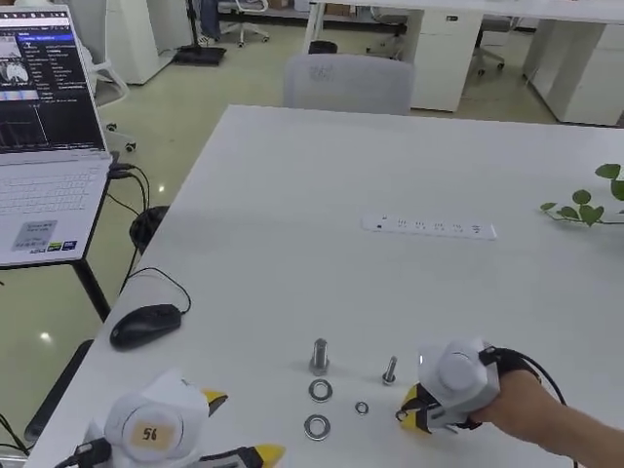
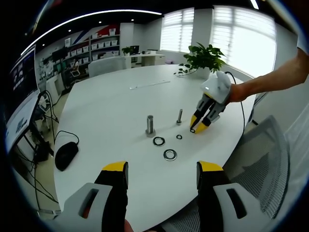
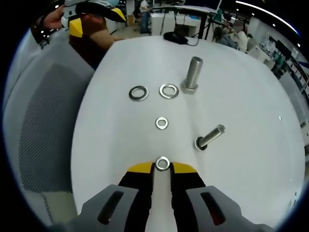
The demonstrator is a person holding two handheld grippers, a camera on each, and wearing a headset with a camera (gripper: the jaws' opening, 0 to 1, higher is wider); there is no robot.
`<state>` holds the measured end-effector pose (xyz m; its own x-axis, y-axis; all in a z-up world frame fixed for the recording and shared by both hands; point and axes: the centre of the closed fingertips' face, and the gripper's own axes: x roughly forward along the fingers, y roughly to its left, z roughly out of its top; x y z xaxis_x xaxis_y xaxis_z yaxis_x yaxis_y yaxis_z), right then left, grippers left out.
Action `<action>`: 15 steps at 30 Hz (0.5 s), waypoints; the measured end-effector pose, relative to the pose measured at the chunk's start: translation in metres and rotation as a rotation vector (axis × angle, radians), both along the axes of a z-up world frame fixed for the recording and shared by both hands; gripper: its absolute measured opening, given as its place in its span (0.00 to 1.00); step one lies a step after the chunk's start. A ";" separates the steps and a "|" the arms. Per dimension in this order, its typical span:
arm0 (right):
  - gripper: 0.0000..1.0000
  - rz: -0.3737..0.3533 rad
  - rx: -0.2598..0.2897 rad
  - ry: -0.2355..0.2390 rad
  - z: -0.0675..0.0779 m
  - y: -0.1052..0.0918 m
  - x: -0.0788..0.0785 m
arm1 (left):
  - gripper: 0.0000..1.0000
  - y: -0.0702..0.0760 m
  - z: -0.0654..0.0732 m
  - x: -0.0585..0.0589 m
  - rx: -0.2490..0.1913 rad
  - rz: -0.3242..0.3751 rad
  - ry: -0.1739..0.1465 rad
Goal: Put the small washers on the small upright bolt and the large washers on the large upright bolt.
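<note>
One small washer (image 3: 162,163) pinched in right gripper (image 3: 162,167).

I see a loose small washer (image 1: 362,408) just off my right gripper's (image 1: 411,413) fingertips, with the small bolt (image 1: 390,370) near them.

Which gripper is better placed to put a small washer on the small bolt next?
Right. The right gripper pinches a small washer at its tips, close to the small bolt. The left gripper is open and empty, farther from that bolt.
</note>
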<state>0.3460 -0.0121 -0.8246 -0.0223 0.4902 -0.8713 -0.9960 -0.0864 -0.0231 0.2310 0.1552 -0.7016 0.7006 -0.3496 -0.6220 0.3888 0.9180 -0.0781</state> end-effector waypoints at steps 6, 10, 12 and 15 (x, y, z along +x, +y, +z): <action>0.14 -0.074 0.034 0.029 0.002 0.000 0.001 | 0.57 0.007 -0.001 -0.002 0.002 0.015 0.002; 0.14 -0.093 0.033 0.031 0.001 -0.001 0.000 | 0.57 0.013 -0.001 -0.004 0.001 0.032 0.003; 0.14 -0.100 0.024 0.029 0.002 -0.002 0.001 | 0.57 0.014 -0.001 -0.004 0.002 0.034 0.003; 0.14 -0.124 0.032 0.037 0.006 -0.002 0.002 | 0.56 0.014 -0.001 -0.004 -0.002 0.038 0.002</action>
<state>0.3483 -0.0144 -0.8190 0.0080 0.5184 -0.8551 -0.9992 0.0377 0.0135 0.2274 0.1693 -0.7031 0.7120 -0.3242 -0.6229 0.3538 0.9319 -0.0806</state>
